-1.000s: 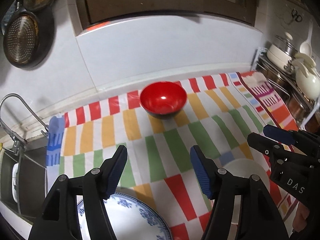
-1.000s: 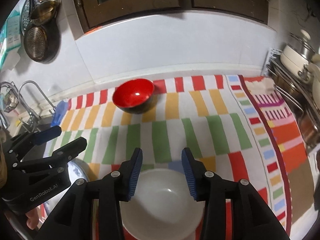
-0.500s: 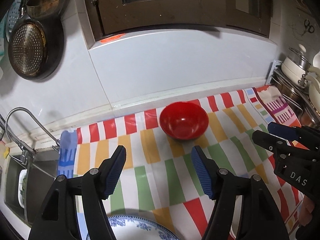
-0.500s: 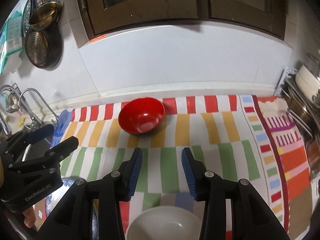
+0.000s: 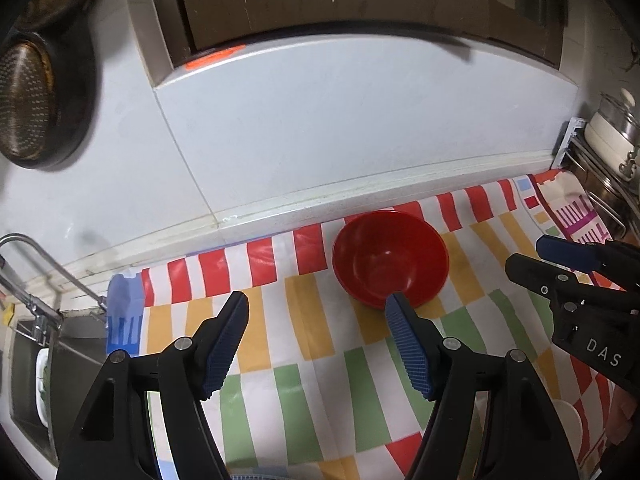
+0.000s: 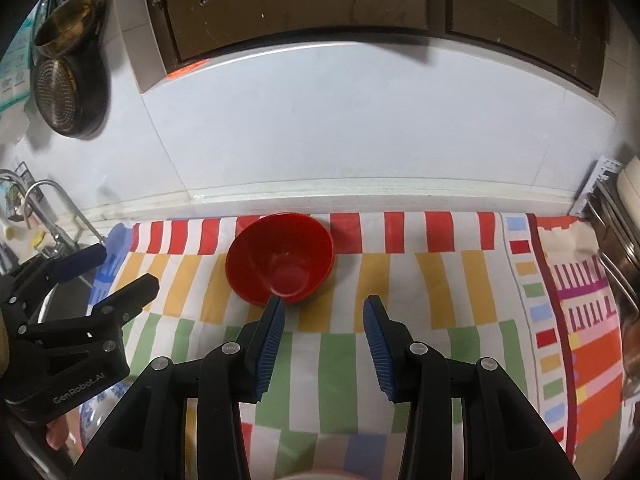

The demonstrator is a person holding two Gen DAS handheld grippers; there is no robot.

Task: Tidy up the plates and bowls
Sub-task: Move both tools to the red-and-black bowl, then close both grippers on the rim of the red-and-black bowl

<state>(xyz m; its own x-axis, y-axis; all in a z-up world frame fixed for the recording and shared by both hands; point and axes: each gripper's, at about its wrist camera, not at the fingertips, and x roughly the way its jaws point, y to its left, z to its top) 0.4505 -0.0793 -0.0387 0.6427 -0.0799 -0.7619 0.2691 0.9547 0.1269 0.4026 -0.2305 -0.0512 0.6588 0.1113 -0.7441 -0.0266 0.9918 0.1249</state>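
Gloss on the round red bowl (image 5: 390, 258) catches a soft highlight low on its inner wall; the bowl is deep, plain red inside and out as far as can be seen, with a small flat floor that shows clearly from the right wrist (image 6: 280, 264). It stands upright and empty on the striped cloth of red, orange, green and white blocks (image 5: 308, 344) that covers the bench, near the back edge where the cloth meets the pale tiled wall (image 5: 340, 128). Nothing touches it.

Both tools hang above the cloth, short of the bowl. The left gripper (image 5: 318, 338), black with blue ribbed pads, has its jaws spread wide and holds nothing; from its own camera the right-hand pad overlaps the bowl's near rim in the picture, though contact cannot be told. The right gripper (image 6: 324, 334) likewise has its jaws parted wide and empty, with the bowl ahead and to the left of its gap. Each tool appears at the edge of the other's view.

A blue-and-white patterned plate (image 6: 100, 404) peeks out at the lower left of the right wrist view, partly hidden behind the left tool. At the lower right of the left wrist view a slice of a white dish (image 5: 570, 424) shows. A metal tap (image 6: 48, 204) curves over the sink (image 5: 28, 360) to the left, a round perforated strainer (image 6: 56, 92) hangs on the wall, and a wire rack with pots (image 5: 604, 152) stands at the right end.
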